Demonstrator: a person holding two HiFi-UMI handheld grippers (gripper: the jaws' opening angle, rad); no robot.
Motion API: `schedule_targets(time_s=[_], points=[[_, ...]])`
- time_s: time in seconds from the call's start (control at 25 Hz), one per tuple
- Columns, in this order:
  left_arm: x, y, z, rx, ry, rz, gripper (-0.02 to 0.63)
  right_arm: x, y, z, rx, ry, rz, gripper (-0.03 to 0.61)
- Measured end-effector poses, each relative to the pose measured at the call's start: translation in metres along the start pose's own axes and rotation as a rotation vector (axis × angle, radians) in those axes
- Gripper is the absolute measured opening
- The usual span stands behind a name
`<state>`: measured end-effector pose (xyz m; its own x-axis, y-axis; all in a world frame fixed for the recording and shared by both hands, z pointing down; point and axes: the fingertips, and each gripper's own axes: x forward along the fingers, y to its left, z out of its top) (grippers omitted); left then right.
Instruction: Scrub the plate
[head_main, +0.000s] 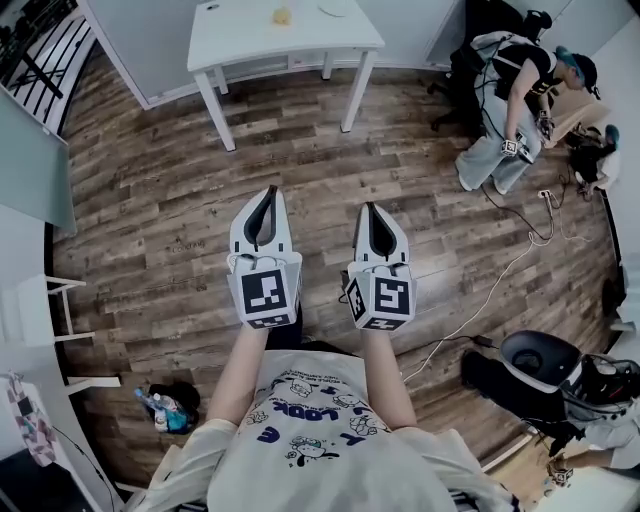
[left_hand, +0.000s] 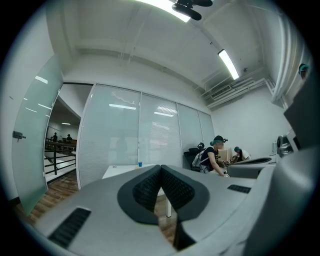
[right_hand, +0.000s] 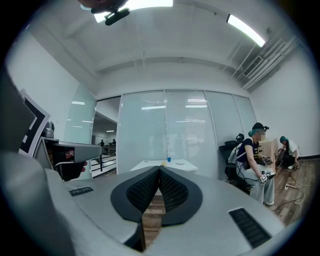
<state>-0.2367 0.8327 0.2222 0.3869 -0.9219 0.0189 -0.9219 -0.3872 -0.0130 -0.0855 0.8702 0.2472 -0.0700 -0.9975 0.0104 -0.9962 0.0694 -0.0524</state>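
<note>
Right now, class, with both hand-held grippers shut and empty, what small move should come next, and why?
Probably a step forward towards the white table: the left hand-held gripper and right hand-held gripper are shut, holding nothing, over the wooden floor, and the small items lie on that table ahead, seemingly beyond reach.

My left gripper (head_main: 270, 192) and right gripper (head_main: 369, 208) sit side by side mid-frame, above the floor (head_main: 150, 230). Beyond them, at top centre, stands a table (head_main: 250, 40). A person (head_main: 505, 110) is upper right; a bag (head_main: 172, 408) lies lower left.
</note>
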Motion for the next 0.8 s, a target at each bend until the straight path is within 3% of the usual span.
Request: schedule_targets(time_s=[0.8], points=[[0.138,0.095,-0.003,-0.029,0.02,-0.006,0.029,0.16,0.014,0.005,-0.027,0.009,-0.028,-0.008]])
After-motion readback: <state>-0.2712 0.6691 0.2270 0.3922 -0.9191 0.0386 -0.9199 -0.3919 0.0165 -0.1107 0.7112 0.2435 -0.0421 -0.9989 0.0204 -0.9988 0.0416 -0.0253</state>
